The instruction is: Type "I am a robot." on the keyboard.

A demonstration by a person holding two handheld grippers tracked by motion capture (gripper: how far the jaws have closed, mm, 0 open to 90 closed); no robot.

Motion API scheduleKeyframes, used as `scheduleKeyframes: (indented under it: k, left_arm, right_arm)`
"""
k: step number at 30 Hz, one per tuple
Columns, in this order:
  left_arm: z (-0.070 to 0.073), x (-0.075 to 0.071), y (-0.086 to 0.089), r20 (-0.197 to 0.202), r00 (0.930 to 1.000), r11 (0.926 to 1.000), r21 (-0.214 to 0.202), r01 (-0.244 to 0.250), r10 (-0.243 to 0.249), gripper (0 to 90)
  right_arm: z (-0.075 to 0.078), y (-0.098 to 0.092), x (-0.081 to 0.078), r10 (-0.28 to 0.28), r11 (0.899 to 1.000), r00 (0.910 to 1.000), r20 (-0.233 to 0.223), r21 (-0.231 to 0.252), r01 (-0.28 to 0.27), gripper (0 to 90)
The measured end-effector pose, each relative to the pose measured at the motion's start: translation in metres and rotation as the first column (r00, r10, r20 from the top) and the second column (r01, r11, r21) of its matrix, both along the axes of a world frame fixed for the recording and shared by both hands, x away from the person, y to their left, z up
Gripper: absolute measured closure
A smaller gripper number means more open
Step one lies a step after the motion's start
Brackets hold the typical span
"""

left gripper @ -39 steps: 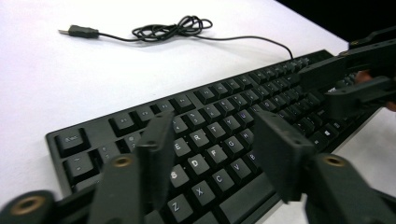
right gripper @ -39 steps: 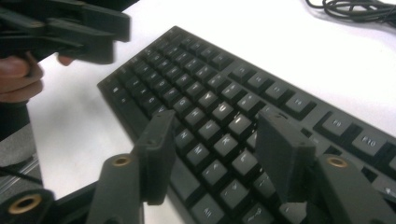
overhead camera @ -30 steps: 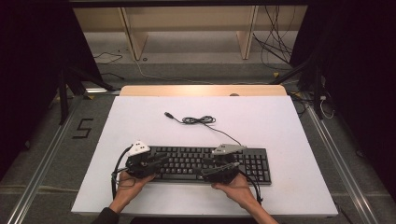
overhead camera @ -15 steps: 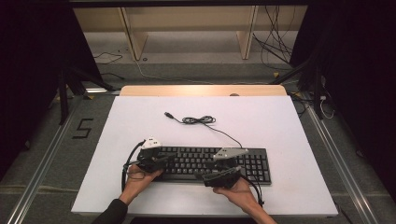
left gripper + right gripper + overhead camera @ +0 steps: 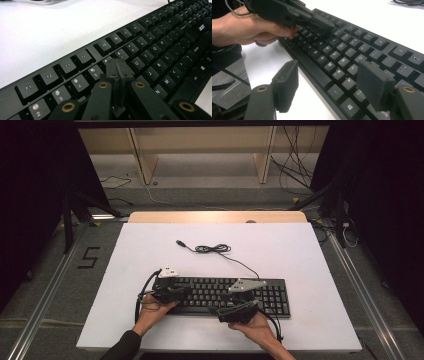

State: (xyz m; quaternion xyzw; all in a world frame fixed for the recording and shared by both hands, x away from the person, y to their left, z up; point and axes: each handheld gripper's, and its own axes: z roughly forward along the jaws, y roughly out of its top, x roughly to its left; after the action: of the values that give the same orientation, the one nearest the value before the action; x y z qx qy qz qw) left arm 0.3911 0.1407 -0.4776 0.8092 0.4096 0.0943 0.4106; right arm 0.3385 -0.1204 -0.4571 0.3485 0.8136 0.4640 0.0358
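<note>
Matt black plastic on the keyboard (image 5: 227,294), keycaps smooth with a faint sheen and white printed legends. Smooth, matt white surface across the desk (image 5: 280,247), with a strip of pale wood along its far edge. Thin black rubbery cable (image 5: 212,249) near the far middle of the desk. Dull black plastic on the left hand-held gripper (image 5: 117,72), brass-coloured metal rivets at the joints. Same matt black on the right hand-held gripper (image 5: 329,87), pads slightly rough-looking.

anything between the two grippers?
Just keyboard keys. In the high view the left gripper and right gripper sit over it, and the stretch between them holds nothing else.
</note>
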Motion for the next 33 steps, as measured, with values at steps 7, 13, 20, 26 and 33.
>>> scheduleKeyframes:
  k: [7, 13, 20, 26, 33]
  left_arm:
    - [-0.001, 0.0, 0.0, 0.0, 1.0, 1.0, -0.005, -0.005, 0.005, 89.0]
    - [-0.004, -0.001, -0.001, 0.002, 1.0, 1.0, 0.005, -0.002, 0.002, 89.2]
    - [-0.002, -0.002, 0.0, 0.004, 0.9999, 0.9999, 0.007, -0.011, 0.011, 89.0]
    - [0.003, -0.004, 0.006, 0.018, 0.9991, 0.9984, -0.044, -0.037, 0.037, 83.9]
    - [0.011, -0.011, 0.015, 0.038, 0.9985, 0.9947, -0.096, -0.036, 0.04, 70.8]
  right_arm:
    - [0.0, 0.0, -0.001, 0.003, 1.0, 1.0, 0.001, -0.003, -0.003, 34.7]
    - [0.001, 0.0, -0.001, 0.002, 1.0, 1.0, 0.001, -0.005, -0.002, 34.7]
    - [0.001, -0.001, -0.001, 0.0, 1.0, 1.0, 0.003, -0.002, 0.0, 34.7]
    - [0.002, -0.003, 0.001, -0.016, 1.0, 0.9998, 0.013, 0.007, 0.016, 34.7]
    - [0.002, -0.004, 0.003, -0.028, 1.0, 0.9994, 0.02, 0.006, 0.028, 37.1]
